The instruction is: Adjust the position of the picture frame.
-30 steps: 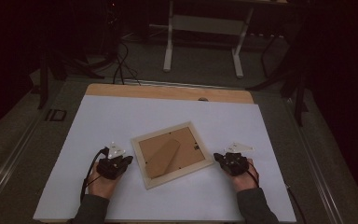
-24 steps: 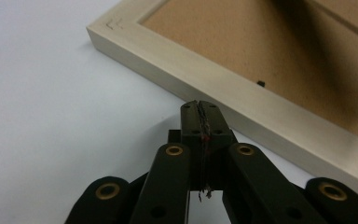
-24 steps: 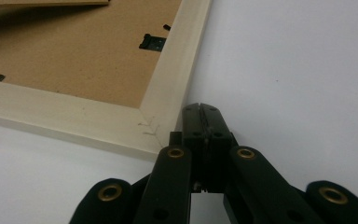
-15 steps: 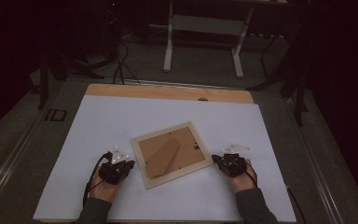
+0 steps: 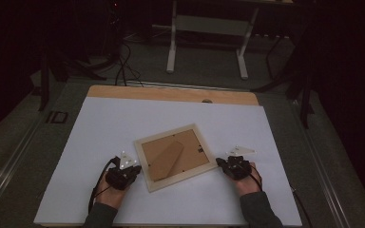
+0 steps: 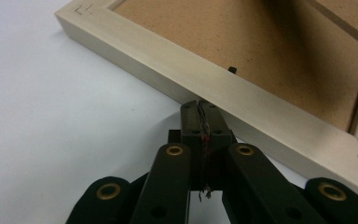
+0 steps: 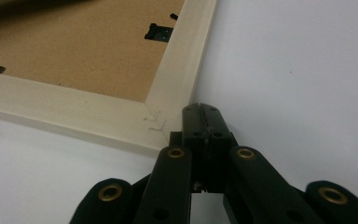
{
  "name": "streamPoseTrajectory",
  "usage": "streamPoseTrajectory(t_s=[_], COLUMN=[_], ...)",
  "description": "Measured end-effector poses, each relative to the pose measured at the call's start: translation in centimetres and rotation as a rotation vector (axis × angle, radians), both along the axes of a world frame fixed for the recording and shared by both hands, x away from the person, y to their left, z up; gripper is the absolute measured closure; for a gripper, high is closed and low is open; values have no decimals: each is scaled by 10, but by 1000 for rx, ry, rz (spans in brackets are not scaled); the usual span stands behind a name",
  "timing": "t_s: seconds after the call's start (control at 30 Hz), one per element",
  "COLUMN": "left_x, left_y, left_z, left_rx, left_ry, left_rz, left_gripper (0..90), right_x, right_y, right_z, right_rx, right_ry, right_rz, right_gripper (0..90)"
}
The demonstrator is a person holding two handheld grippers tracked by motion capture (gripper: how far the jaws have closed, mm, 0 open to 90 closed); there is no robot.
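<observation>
Leftward-nudged left gripper (image 5: 132, 169) and right gripper (image 5: 221, 164), both closed empty, touch the frame (image 5: 176, 156) edges.

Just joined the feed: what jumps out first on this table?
A wooden frame lies back-up and askew in the middle of the white sheet, its brown backing showing. The left claw, shut, sits at the frame's left edge. The right claw, also shut, sits at its right corner.

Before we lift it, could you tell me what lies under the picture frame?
The picture frame lies back-up on the white table sheet; whatever lies beneath it, including its front face, is covered.
</observation>
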State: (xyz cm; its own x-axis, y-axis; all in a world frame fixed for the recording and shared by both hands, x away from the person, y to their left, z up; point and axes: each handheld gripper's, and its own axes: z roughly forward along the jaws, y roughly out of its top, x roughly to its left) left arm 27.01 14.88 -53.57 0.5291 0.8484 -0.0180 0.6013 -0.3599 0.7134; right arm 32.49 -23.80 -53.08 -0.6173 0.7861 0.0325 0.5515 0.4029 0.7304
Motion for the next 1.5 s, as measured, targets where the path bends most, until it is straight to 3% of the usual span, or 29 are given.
streamPoseTrajectory(t_s=[0.27,0.57,0.8,0.87,1.0,1.23,1.5], left_x=[9,23,34,35,44,61,71], left_y=[-3,-7,-2,-2,-5,-5,-5], left_z=[-1,0,-3,-3,0,0,-1], left_rx=[-21,7,-55,-57,-15,-39,-56], left_ry=[-1,-6,-4,-5,2,11,6], left_rz=[27,39,47,52,58,91,117], left_gripper=[900,900,900,900,900,900,900], right_x=[1,3,4,4,5,6,8], right_y=[-1,-2,0,0,1,3,4], right_z=[0,-1,-2,-2,-2,-2,-3], right_rx=[9,19,24,26,28,34,39], right_ry=[7,23,29,30,30,33,32], right_rz=[-16,-38,-48,-49,-53,-54,-60], right_gripper=[898,899,900,900,900,900,900])
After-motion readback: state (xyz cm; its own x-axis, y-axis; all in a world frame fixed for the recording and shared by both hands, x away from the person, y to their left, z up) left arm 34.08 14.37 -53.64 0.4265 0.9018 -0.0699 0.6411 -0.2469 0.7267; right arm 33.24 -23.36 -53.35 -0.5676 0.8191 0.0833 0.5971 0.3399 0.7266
